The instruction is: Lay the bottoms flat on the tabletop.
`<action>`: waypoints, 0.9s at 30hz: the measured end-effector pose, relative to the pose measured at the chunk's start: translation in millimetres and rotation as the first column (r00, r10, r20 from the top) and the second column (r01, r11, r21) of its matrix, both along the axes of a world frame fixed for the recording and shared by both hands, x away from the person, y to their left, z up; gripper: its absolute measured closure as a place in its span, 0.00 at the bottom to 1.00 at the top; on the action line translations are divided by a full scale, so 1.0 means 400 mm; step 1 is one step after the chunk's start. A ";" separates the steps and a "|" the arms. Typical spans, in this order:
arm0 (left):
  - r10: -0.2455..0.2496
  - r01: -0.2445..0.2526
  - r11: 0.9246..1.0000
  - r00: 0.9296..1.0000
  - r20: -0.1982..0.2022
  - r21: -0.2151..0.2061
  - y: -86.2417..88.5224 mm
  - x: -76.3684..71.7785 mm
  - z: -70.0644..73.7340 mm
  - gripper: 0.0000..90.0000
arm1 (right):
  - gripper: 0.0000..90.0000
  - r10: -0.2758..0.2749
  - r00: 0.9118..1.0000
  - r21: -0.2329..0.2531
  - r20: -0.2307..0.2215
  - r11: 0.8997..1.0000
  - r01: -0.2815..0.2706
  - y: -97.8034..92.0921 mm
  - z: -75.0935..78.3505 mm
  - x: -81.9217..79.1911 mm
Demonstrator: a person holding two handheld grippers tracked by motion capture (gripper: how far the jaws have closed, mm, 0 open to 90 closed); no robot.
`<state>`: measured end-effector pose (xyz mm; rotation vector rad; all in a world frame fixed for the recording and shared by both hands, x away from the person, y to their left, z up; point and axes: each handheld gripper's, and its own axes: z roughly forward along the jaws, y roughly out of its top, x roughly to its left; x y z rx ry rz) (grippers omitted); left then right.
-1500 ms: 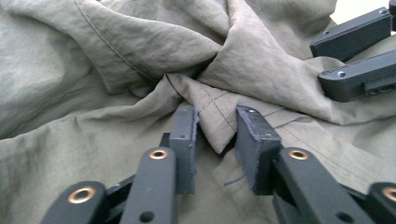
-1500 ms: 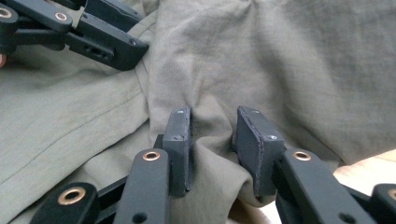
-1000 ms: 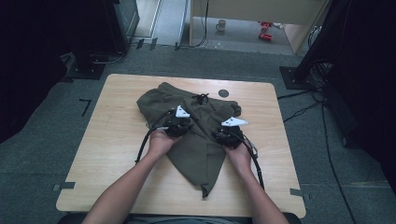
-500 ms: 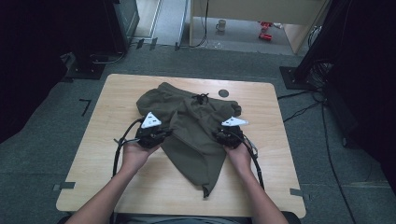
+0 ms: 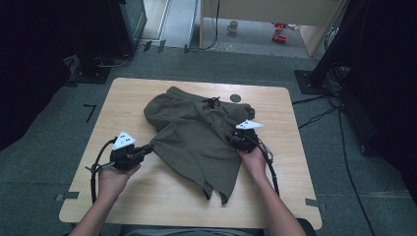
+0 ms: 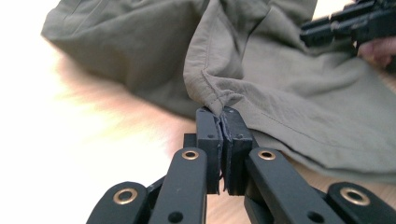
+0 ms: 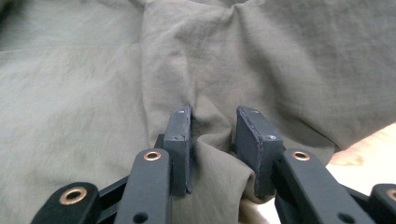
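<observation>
Olive-green shorts (image 5: 196, 132) lie crumpled on the wooden table (image 5: 147, 196), with a black drawstring (image 5: 213, 102) at the waistband on the far side. My left gripper (image 5: 149, 148) is near the table's left front, shut on a hem corner of the shorts (image 6: 289, 84); its pads (image 6: 209, 135) pinch the stitched edge. My right gripper (image 5: 232, 140) rests on the right part of the shorts (image 7: 93, 70). Its jaws stand apart, a raised fold of cloth bulging between the pads (image 7: 180, 135).
A small dark round mark (image 5: 235, 98) sits on the table behind the shorts. Bare wood runs along the front and left. Around the table are grey floor, black stand bases, cables (image 5: 319, 115) and a mug (image 5: 232, 27) far back.
My left gripper has moved left and toward the near edge, still holding the hem, and has drawn that part of the shorts out flatter. The right gripper has stayed in place.
</observation>
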<state>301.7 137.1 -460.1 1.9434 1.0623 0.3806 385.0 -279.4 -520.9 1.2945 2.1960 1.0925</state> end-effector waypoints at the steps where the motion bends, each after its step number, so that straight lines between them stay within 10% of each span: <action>1: 0.002 -0.002 1.000 1.000 -0.011 0.006 0.008 -0.002 -0.004 0.99 | 0.74 -0.005 1.000 0.004 0.003 1.000 0.005 -0.003 -0.001 0.004; 27: 0.061 -0.058 0.998 0.995 -0.078 0.031 0.103 -0.116 -0.054 0.90 | 0.68 -0.071 0.997 -0.004 0.007 0.997 0.071 -0.041 -0.001 0.061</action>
